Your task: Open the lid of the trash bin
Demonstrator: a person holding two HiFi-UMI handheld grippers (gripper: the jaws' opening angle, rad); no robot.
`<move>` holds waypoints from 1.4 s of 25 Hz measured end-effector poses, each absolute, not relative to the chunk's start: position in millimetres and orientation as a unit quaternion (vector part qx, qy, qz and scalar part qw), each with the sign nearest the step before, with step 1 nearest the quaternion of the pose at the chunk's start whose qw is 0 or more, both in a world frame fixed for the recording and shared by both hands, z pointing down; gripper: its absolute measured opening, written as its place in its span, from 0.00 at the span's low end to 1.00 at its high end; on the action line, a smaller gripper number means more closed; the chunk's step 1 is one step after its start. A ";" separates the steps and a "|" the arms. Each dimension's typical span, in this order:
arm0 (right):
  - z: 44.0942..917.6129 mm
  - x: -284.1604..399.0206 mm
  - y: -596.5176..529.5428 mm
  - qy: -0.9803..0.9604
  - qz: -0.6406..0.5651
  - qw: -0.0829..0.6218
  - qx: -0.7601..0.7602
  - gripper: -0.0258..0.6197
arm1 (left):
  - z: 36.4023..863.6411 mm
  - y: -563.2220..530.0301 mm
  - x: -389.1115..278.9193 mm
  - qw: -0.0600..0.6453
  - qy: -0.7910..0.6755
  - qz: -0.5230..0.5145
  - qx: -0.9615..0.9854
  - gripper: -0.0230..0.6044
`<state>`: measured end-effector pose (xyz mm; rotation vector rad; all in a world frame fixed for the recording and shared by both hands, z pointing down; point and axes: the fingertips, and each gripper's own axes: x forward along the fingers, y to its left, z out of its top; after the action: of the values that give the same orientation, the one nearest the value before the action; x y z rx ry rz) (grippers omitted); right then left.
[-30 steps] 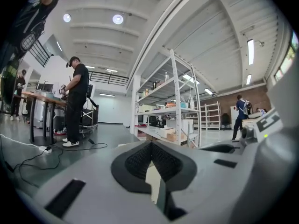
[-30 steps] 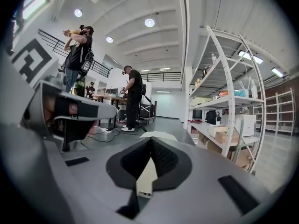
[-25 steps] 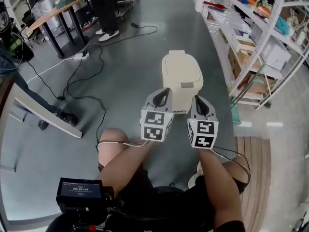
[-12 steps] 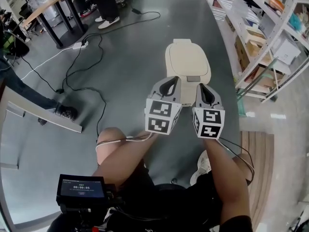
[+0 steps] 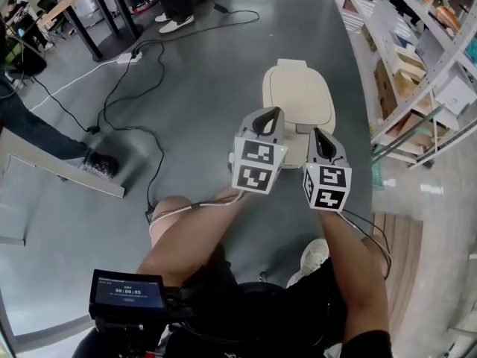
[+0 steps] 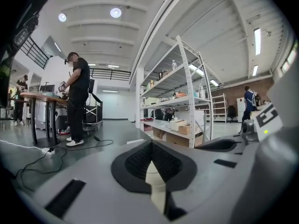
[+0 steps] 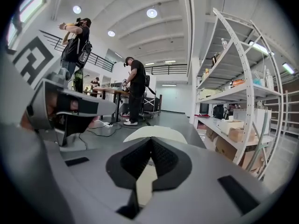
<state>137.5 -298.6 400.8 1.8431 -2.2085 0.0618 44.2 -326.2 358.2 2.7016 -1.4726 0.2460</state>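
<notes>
I've brought the left gripper (image 5: 268, 120) and right gripper (image 5: 320, 142) closer over the trash bin (image 5: 294, 149) at upper centre. Fingers (image 6: 135, 164) of both pressed together, empty. Lid (image 5: 299, 99) still down; I judge this approach only.

Both grippers have moved forward toward the trash bin (image 5: 300, 95). A second ago the left gripper (image 5: 270, 115) and the right gripper (image 5: 317, 134) sat just short of the bin's front wall. Now their tips overlap its near edge in the head view. The bin's front wall, visible then, has dropped out of sight, leaving only its top showing.
</notes>
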 end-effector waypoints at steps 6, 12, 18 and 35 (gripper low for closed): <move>422.0 140.1 -315.5 -0.768 0.038 0.132 0.625 0.05 | 380.5 -327.9 44.8 0.066 -0.476 0.068 0.874 0.04; 426.3 134.3 -337.8 -0.774 0.039 0.149 0.615 0.05 | 375.5 -340.0 31.4 0.080 -0.491 0.058 0.866 0.04; 436.7 139.8 -340.8 -0.776 0.053 0.139 0.613 0.05 | 387.5 -350.9 20.2 0.069 -0.502 0.078 0.859 0.04; 441.5 143.4 -341.1 -0.775 0.068 0.143 0.612 0.05 | 372.2 -354.4 30.6 0.069 -0.499 0.060 0.862 0.04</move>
<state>143.4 -341.1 441.5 1.7663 -2.2350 0.1948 30.6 -354.4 372.2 2.5941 -1.5015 0.1817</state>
